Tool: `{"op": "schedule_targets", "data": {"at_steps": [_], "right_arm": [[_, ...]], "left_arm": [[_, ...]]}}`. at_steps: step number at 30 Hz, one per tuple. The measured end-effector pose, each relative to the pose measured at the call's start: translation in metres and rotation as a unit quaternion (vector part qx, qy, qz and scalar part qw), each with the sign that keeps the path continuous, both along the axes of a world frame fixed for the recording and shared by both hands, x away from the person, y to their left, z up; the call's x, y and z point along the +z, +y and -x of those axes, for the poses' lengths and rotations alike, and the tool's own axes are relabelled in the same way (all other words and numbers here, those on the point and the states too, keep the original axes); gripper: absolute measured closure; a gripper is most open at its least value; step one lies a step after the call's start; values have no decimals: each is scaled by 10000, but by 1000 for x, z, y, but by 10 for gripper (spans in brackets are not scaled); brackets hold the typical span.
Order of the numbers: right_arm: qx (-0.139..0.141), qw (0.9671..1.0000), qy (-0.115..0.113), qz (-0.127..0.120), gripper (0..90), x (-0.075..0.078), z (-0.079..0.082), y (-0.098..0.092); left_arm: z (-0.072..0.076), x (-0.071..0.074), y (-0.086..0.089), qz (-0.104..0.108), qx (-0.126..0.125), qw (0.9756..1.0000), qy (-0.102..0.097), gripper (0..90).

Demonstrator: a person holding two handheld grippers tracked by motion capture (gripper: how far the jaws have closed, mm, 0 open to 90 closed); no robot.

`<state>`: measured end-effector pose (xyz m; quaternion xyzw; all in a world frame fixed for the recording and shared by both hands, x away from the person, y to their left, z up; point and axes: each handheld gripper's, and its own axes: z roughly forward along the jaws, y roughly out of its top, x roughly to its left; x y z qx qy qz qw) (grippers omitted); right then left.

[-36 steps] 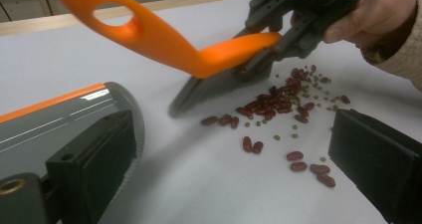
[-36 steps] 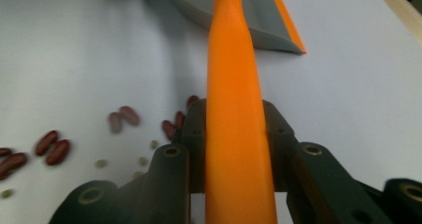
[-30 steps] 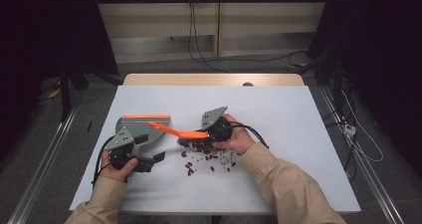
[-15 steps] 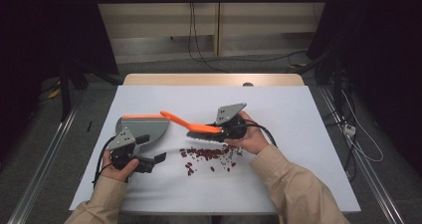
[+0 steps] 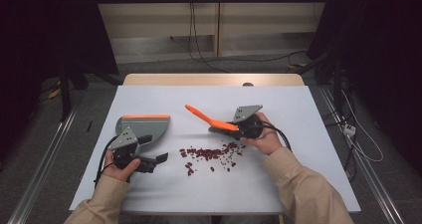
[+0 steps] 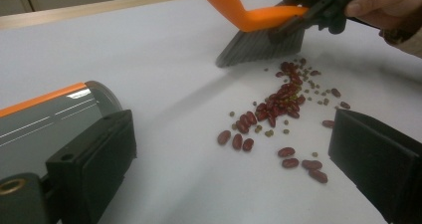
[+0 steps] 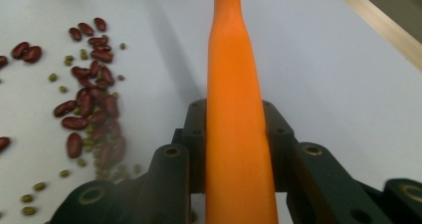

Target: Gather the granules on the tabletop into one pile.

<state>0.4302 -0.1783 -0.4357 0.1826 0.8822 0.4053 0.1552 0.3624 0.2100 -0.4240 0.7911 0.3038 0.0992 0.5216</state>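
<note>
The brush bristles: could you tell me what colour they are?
Dark grey bristles under an orange brush handle, best in the left gripper view.

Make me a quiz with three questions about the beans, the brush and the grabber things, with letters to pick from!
1. Where do the red beans lie?
A. in the dustpan
B. loose on the table
C. on the floor

2. What colour is the brush handle?
A. orange
B. blue
C. green

3. How are the left gripper jaws?
A. shut on the brush
B. shut on a bean
C. open, holding nothing

Answers:
1 B: the beans are scattered on the white table, apart from the dustpan.
2 A: the handle is bright orange in the right gripper view.
3 C: the left gripper view shows its jaws wide apart with bare table between.
</note>
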Motion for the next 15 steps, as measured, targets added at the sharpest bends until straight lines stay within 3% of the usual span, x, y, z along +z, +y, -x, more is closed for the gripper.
{"op": "schedule_targets", "data": {"at_steps": [8, 15], "right_arm": [[140, 9999, -36, -91, 710, -3, 24, 6], [173, 9997, -66, -167, 713, -1, 29, 13]], "left_arm": [[2, 1, -3, -13, -33, 10000, -14, 47], [2, 1, -3, -30, -34, 10000, -27, 47]]}}
